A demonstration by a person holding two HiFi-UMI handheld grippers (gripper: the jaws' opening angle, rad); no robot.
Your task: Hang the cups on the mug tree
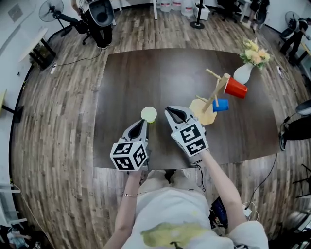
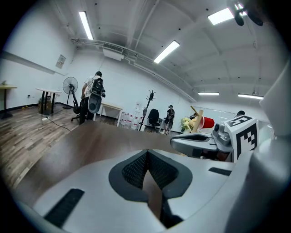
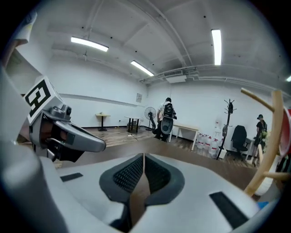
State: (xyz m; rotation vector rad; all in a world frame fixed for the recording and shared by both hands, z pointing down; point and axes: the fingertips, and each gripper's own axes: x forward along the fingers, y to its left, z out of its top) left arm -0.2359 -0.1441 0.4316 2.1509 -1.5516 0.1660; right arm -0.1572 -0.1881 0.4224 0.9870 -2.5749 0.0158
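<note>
A wooden mug tree (image 1: 214, 97) stands at the right of the dark table (image 1: 146, 73). A red cup (image 1: 235, 88) and a blue cup (image 1: 220, 105) hang on its pegs. A pale yellow cup (image 1: 148, 114) stands on the table, just right of the tip of my left gripper (image 1: 142, 123). My right gripper (image 1: 171, 112) lies beside it, between the yellow cup and the tree. Both are shut and hold nothing: the left gripper (image 2: 146, 154) and right gripper (image 3: 143, 157) pads meet at the tips. The tree (image 3: 268, 145) shows at the right edge of the right gripper view.
A white vase of flowers (image 1: 249, 65) stands at the table's far right, behind the tree. The table's near edge (image 1: 160, 167) runs under my hands. Chairs, a fan (image 1: 51, 9) and a coat stand (image 3: 228, 123) sit on the wood floor around.
</note>
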